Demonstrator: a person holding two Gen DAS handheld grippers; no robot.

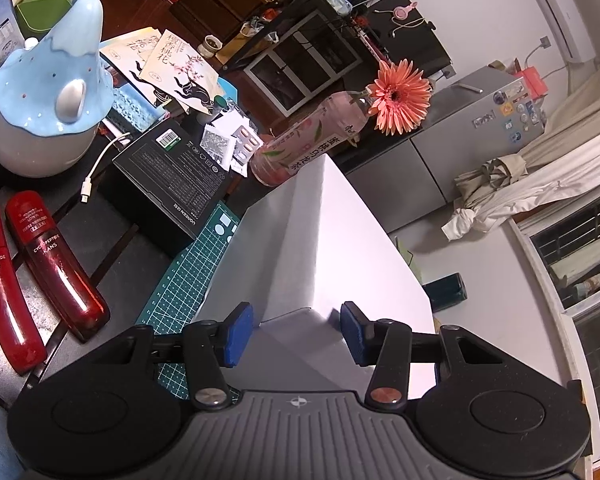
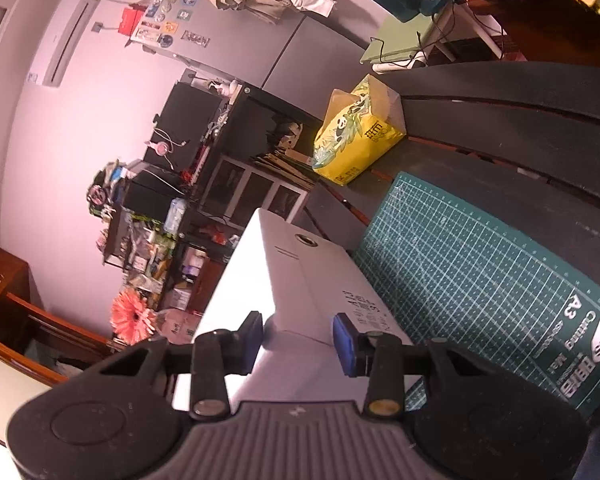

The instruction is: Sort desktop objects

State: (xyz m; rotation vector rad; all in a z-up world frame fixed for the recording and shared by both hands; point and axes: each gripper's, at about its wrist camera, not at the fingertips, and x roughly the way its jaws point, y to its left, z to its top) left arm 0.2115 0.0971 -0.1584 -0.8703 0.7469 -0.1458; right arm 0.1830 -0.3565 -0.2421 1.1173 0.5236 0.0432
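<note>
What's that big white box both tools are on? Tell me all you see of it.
The white box is a plain, matte, cardboard-looking carton, closed, long and rectangular. One face carries small black print and a round dark mark. It is over the green cutting mat. Each tool's blue-padded fingers straddle a corner of it; whether they pinch it is unclear.

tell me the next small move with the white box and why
Probably lift the white box a little, both ends together. The left hand-held gripper and the right hand-held gripper each have a corner of it between their blue pads, and it sits over the green cutting mat. Raising one end first might tip it toward the flower bottle.
</note>
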